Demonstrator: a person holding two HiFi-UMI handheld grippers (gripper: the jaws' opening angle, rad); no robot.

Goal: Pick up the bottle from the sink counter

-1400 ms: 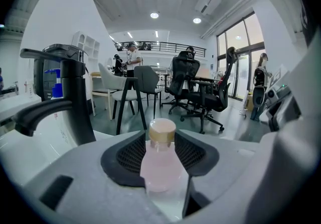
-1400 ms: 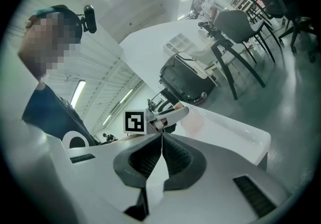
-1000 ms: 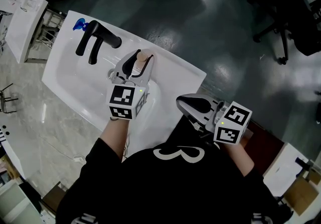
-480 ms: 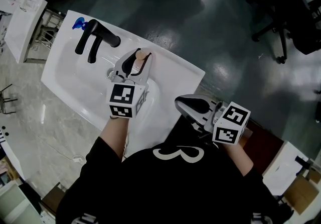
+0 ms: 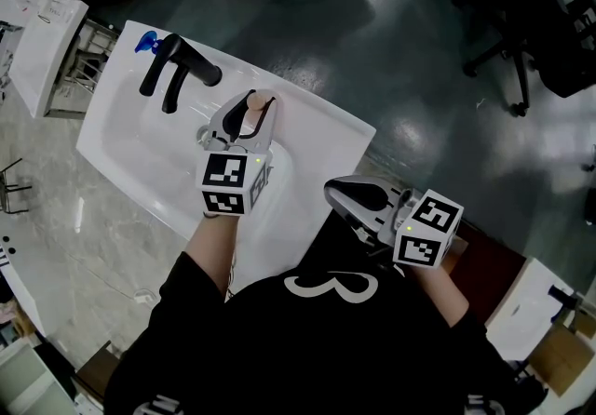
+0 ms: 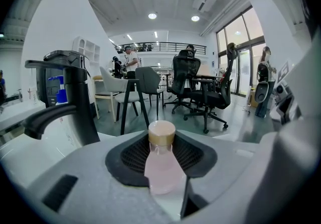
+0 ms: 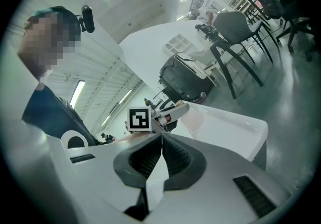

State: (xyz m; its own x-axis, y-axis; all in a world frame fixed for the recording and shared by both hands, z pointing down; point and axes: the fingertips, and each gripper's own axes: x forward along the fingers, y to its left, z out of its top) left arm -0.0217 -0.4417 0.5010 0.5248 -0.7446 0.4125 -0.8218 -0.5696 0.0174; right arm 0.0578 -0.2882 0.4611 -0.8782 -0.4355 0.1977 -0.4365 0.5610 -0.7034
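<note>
Left gripper point(image 5: 250, 115): your jaws have just been closing and now clamp the bottle point(image 6: 161, 163), one ribbed pad on each side of its pale pink body. The tan cap stands clear above the pads. The bottle is upright.

Position: the bottle stands on the white bench point(image 5: 321, 139) close to its far edge, about midway along it. It is to the right of the black faucet point(image 5: 177, 69), apart from it. From the head view, your left gripper reaches across the basin from the near side, and the bottle sits at the very front of the jaws.

Right gripper point(image 7: 161, 140): clenched, pads meeting along a thin line with nothing between them. You hold it by the bench's right edge, close to your body and well apart from the bottle.
</note>
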